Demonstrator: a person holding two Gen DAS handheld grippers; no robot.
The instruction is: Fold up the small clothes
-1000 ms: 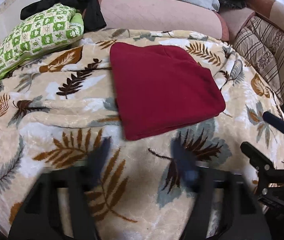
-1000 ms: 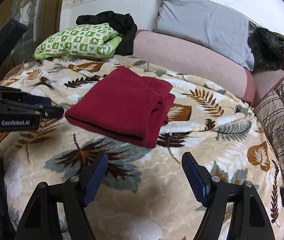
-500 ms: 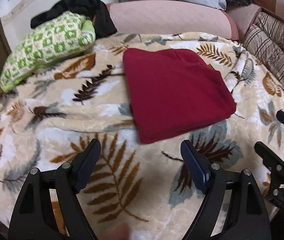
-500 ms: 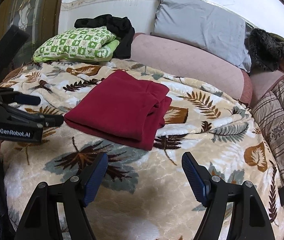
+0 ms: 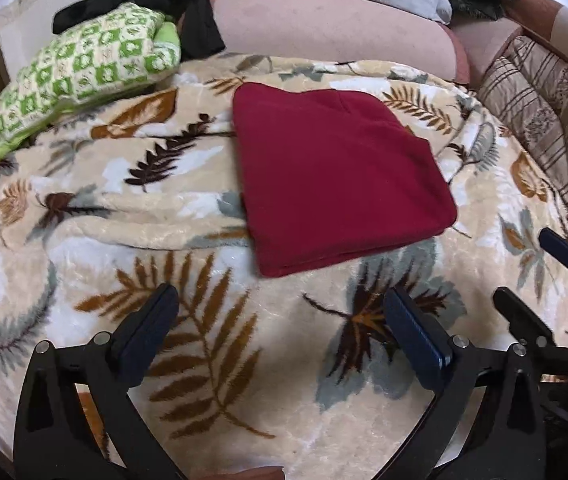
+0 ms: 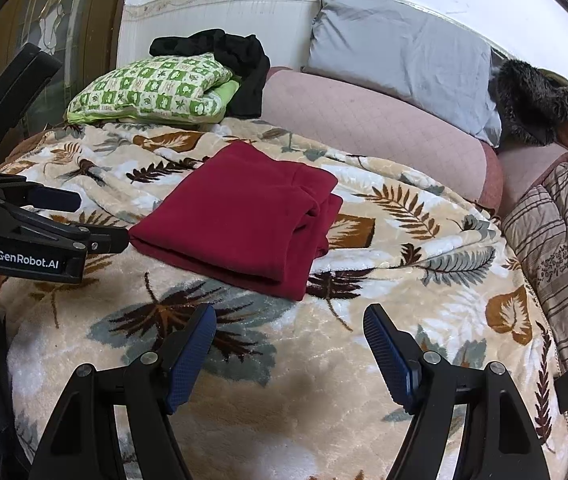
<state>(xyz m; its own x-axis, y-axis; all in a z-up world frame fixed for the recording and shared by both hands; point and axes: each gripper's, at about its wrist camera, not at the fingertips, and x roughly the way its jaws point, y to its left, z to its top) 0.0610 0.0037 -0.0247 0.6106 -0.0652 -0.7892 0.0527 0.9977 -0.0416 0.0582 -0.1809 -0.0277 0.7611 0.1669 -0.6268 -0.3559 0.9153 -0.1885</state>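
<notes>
a: looking left to right, where's the cloth (image 5: 336, 184)?
b: folded on the bed (image 5: 204, 360), ahead of both. left hand-held gripper (image 5: 280, 340) nearer, jaws opening, empty. right hand-held gripper (image 6: 290, 354) spread, empty. long axis runs away from them.

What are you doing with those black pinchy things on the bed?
A person holds a two-finger gripper in each hand over a leaf-print blanket. A red garment lies on the blanket, already folded into a neat rectangle. Neither gripper touches it. The left gripper is opening its jaws with nothing between them, just short of the garment's near edge. The right gripper is open and empty too. A green checked pillow and a black garment sit at the back.
</notes>
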